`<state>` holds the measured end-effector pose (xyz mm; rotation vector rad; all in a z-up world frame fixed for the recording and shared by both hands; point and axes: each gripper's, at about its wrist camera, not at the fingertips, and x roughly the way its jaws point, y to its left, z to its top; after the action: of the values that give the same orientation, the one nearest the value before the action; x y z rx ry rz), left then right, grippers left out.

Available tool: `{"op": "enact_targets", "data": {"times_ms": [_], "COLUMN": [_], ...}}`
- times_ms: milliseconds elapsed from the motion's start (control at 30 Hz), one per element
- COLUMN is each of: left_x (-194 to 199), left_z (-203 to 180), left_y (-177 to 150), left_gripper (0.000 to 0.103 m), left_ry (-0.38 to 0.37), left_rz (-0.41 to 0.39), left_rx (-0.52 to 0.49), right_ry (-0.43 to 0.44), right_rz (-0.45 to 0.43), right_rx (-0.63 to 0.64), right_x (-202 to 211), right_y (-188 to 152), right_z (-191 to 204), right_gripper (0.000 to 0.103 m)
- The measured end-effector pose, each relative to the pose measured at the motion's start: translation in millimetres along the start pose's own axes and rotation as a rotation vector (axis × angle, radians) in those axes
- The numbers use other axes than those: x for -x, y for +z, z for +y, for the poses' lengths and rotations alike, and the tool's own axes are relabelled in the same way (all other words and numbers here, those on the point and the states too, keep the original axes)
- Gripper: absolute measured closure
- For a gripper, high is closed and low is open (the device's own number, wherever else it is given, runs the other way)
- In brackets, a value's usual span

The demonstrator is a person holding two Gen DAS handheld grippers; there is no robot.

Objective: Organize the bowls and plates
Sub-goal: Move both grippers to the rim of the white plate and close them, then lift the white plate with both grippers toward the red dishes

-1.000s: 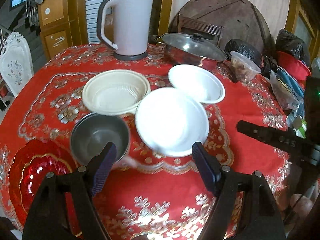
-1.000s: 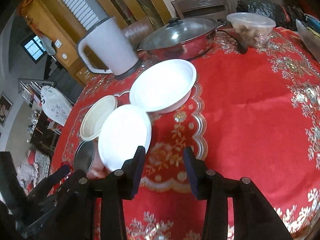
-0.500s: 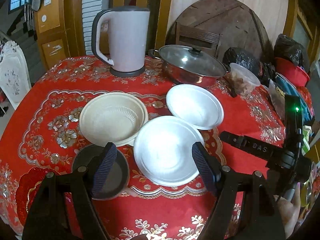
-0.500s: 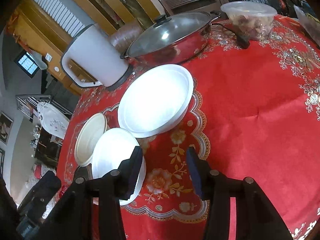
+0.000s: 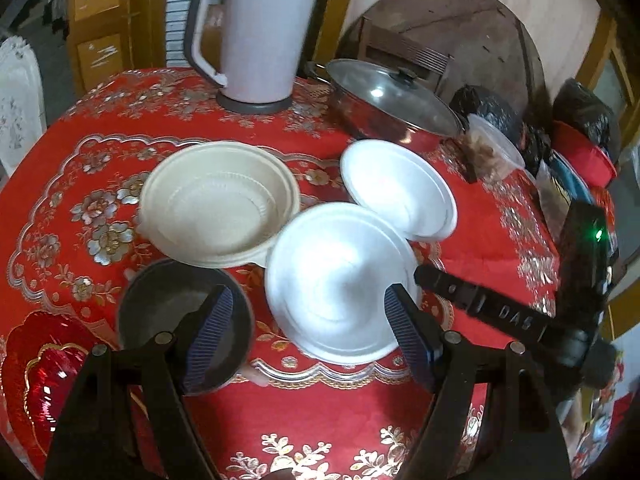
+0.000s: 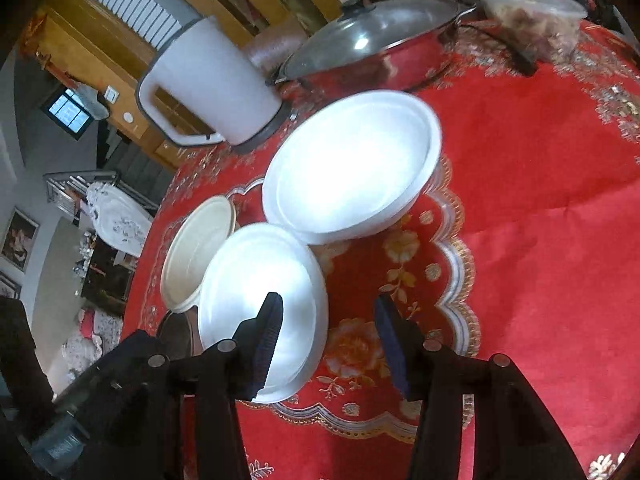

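Note:
On the red tablecloth sit a beige bowl (image 5: 218, 204), a near white bowl (image 5: 340, 276) (image 6: 260, 292), a far white bowl (image 5: 400, 188) (image 6: 352, 172), a dark metal bowl (image 5: 168, 304) and a red plate (image 5: 36, 364) at the front left. My left gripper (image 5: 308, 296) hangs open and empty just short of the near white bowl. My right gripper (image 6: 328, 312) is also open and empty, to the right of that bowl, and its left finger overlaps the bowl's rim in the right wrist view. The beige bowl (image 6: 196, 256) is partly hidden behind the white one.
A white kettle (image 5: 252, 36), a lidded steel pot (image 5: 384, 100) and a plastic food tub (image 5: 492, 148) stand at the back. Bags and a red basin (image 5: 584, 148) crowd the right edge. Open red cloth (image 6: 540, 240) lies to the right of the bowls.
Both grippers have shifted over the table. The right one has come in closer to the near white bowl. The bowls have not moved, and both grippers stay open.

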<state>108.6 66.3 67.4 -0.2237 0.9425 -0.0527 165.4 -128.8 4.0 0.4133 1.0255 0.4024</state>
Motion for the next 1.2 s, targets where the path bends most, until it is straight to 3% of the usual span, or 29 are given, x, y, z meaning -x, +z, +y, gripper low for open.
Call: {"op": "enact_targets", "data": {"times_ms": [133, 367, 433, 467, 600, 900, 1100, 1133, 1200], "left_x": [-3.3, -28.2, -30.9, -31.4, -35.9, -47.8, -66.4, -67.8, -69.8], "left_z": [5.5, 1.8, 1.9, 2.0, -1.4, -26.4, -45.6, -48.2, -52.0], "left_y": [2.1, 1.5, 2.5, 3.1, 4.6, 2.3, -8.6, -10.6, -13.7], "left_gripper": [0.024, 0.024, 0.024, 0.024, 0.024, 0.024, 0.025, 0.028, 0.054], "left_ry": [0.029, -0.032, -0.043, -0.052, -0.081, -0.134, -0.122, -0.117, -0.084], "left_rz": [-0.001, 0.063, 0.067, 0.069, 0.075, 0.107, 0.158, 0.158, 0.153], "left_rx": [0.019, 0.039, 0.048, 0.053, 0.055, 0.025, -0.021, -0.032, -0.05], "right_ry": [0.018, 0.009, 0.0, -0.003, -0.049, -0.088, -0.099, -0.1, -0.1], "right_rz": [0.02, 0.021, 0.034, 0.039, 0.047, 0.029, 0.028, 0.029, 0.033], "right_rx": [-0.008, 0.021, 0.032, 0.041, 0.085, 0.094, 0.072, 0.069, 0.063], "right_x": [-14.2, -25.3, -30.0, -31.5, -30.6, 1.9, 16.0, 16.7, 15.5], "right_y": [-0.1, -3.5, -3.4, -4.3, -7.3, -13.0, -16.3, -16.6, -17.7], "right_z": [1.0, 7.1, 6.8, 6.6, 4.4, -18.4, -37.8, -39.5, -41.8], "right_gripper": [0.053, 0.056, 0.069, 0.08, 0.092, 0.092, 0.092, 0.092, 0.092]}}
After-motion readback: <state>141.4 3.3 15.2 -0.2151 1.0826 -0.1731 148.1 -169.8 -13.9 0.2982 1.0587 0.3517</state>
